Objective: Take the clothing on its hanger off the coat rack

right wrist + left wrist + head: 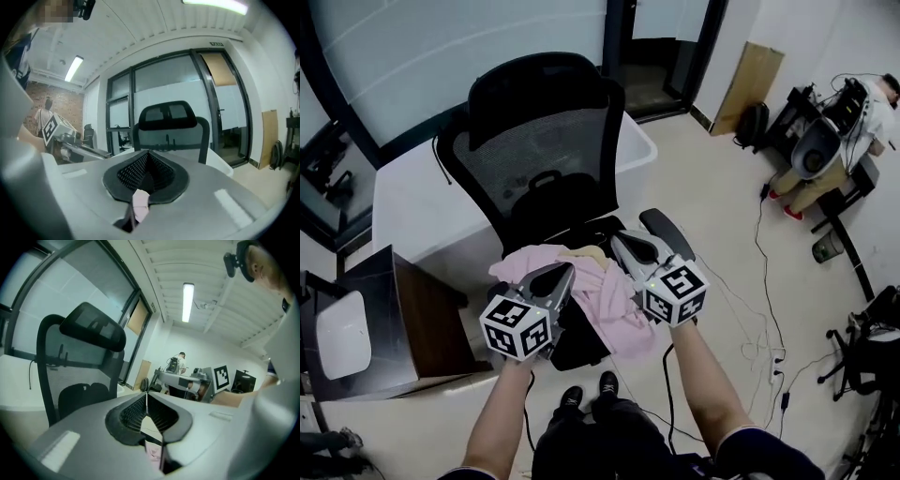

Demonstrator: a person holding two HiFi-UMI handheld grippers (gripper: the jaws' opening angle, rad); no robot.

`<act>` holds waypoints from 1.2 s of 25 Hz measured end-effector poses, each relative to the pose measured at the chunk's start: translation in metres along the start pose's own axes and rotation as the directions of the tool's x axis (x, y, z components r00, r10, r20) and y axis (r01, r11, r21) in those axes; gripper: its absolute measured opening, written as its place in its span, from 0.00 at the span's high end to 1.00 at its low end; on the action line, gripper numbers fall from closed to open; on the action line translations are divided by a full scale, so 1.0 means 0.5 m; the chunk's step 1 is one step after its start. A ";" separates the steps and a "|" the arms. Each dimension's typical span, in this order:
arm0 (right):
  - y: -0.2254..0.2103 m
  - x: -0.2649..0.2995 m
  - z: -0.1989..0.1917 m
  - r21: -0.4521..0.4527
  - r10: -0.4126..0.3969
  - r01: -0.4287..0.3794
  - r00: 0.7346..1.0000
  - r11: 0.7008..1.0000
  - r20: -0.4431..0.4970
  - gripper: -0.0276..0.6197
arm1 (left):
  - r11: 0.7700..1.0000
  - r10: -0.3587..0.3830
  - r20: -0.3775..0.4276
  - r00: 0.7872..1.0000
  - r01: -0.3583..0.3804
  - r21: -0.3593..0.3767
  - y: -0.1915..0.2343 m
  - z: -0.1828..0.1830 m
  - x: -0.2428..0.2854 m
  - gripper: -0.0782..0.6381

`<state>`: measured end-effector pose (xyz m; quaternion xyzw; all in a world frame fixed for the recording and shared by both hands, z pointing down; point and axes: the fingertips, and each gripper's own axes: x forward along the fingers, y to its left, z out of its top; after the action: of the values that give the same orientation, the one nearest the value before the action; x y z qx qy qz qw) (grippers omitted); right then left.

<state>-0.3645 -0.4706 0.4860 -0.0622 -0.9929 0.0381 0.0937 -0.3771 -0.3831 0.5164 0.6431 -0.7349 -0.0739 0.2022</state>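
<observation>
1. The pink garment (605, 298) lay in a crumpled heap on the seat of the black mesh office chair (546, 122), at the seat's near edge.
2. Its long axis ran slantwise, from a far-left end near my left gripper (564, 274) to a near-right end that hung over the seat's front edge below my right gripper (623, 246).
3. It was bunched, not spread, so I could not tell collar from hem.
4. The cloth was pale pink, soft and heavily folded, with a tan patch (587, 254) showing at its far edge between my two grippers. I could not tell whether that patch was a hanger or part of the clothing.
5. My left gripper (146, 397) was clenched, with the jaw tips meeting. A sliver of the pink garment (153, 452) showed pinched lower down between the jaws.
6. My right gripper (147, 154) was also clenched, and a small fold of the pink garment (140, 202) stuck up from between its jaws.
7. Both grippers pointed away from me toward the chair's backrest. The left one was on the garment's left part and the right one on its far-right part.
8. In both gripper views the backrest and headrest stood upright just beyond the jaws.
</observation>
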 end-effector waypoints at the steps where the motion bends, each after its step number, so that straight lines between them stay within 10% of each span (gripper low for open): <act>1: 0.012 -0.008 0.025 -0.016 0.003 -0.003 1.000 1.000 0.021 0.95 | 1.000 -0.010 0.008 1.000 0.010 0.011 -0.010 0.014 -0.009 0.87; 13: 0.084 -0.083 0.191 -0.077 -0.042 0.054 0.987 0.996 0.155 0.95 | 0.987 -0.055 0.134 0.989 0.033 0.159 -0.102 0.181 -0.092 0.87; 30: 0.114 -0.129 0.230 -0.070 -0.047 0.061 0.982 0.996 0.183 0.96 | 0.981 -0.100 0.144 0.985 0.074 0.180 -0.157 0.189 -0.097 0.87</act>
<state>-0.3170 -0.4297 0.3567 -0.0349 -0.9994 0.0036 0.0015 -0.3379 -0.3625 0.3921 0.6823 -0.7229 -0.0672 0.0854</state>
